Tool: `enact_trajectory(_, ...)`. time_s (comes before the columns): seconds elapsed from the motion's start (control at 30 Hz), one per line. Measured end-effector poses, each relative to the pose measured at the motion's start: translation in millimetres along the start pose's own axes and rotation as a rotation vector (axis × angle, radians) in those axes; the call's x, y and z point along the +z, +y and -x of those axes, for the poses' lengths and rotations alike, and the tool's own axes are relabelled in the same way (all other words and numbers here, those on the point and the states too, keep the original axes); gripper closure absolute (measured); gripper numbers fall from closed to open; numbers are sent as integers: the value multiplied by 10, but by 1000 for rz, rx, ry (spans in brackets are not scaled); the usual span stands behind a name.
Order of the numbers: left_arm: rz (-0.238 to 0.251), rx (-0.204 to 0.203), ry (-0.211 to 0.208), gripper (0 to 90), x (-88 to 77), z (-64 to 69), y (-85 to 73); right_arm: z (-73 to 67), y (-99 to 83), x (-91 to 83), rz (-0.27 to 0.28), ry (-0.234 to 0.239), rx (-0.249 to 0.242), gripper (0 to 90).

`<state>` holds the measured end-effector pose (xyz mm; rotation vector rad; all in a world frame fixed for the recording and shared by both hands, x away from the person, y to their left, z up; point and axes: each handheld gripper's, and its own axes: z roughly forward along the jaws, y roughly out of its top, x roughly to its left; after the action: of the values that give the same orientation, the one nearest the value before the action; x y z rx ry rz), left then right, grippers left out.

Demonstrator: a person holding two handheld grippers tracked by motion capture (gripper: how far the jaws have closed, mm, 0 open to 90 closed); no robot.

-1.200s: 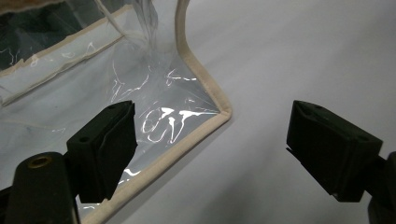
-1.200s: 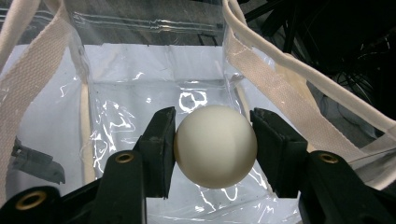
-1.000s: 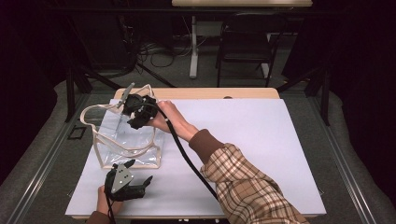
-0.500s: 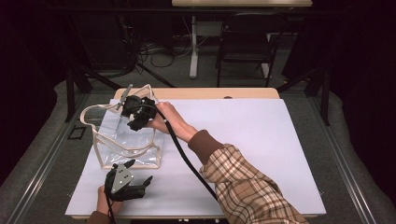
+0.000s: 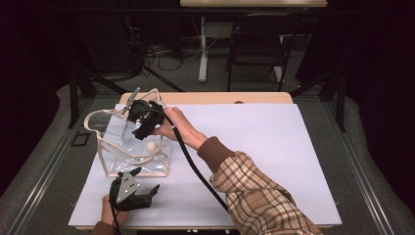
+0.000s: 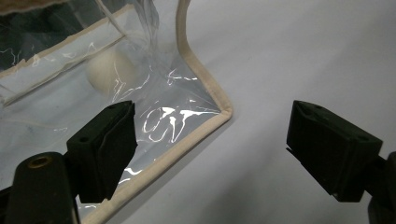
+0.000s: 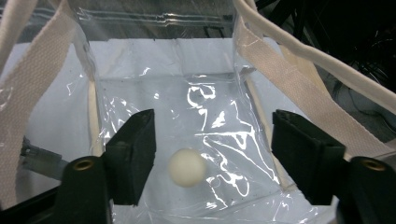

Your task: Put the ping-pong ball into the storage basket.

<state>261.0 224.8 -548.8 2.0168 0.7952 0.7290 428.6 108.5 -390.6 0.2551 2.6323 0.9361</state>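
Desk (image 5: 274,147) under white sheet, clear bag (image 5: 132,147) sitting near its left edge.
Right hand-held gripper (image 5: 142,120) is hanging over the bag's mouth, jaws just opening, empty; ball (image 7: 187,168) is lying inside the bag. Left hand-held gripper (image 5: 134,193) is resting open beside the bag's front corner.

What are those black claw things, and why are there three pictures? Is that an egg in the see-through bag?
The black claws are grippers, simple pinching tools. A person holds one in each hand. One picture comes from a camera up high, looking down at the table. The other two come from small cameras riding on the grippers, so you look along their black jaws.

On the table stands a clear bag with cream straps. Inside it lies a small white ball; whether it is an egg I cannot tell.

The right gripper hangs over the bag's open top. Its jaws have just been opening, and the ball lies below them in the bag, not pinched. The left gripper waits open beside the bag's corner, holding nothing.
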Motion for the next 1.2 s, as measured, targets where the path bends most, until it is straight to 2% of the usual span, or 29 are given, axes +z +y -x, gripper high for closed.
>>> enact_trajectory(0.2, -1, 1, 0, 162, -3, 2, -1, 50, -42, -140, 50, 25, 37, 153)
enact_trajectory(0.4, -3, 6, 0, 162, -2, 3, 2, 89, -116, -305, 98, 39, 58, 127)
enact_trajectory(0.63, -2, 2, -1, 162, -6, -3, -5, 126, -230, -465, 111, 21, 58, 81)
enact_trajectory(0.73, -2, -1, -2, 162, -2, 0, -5, 155, -287, -541, 123, 40, 83, 65)
enact_trajectory(0.93, -4, 3, -3, 162, -2, 2, -2, 180, -399, -707, 130, 8, 78, 42)
enact_trajectory(1.2, -3, 5, -1, 162, 0, 3, 0, 252, -587, -872, 145, -22, 101, 28)
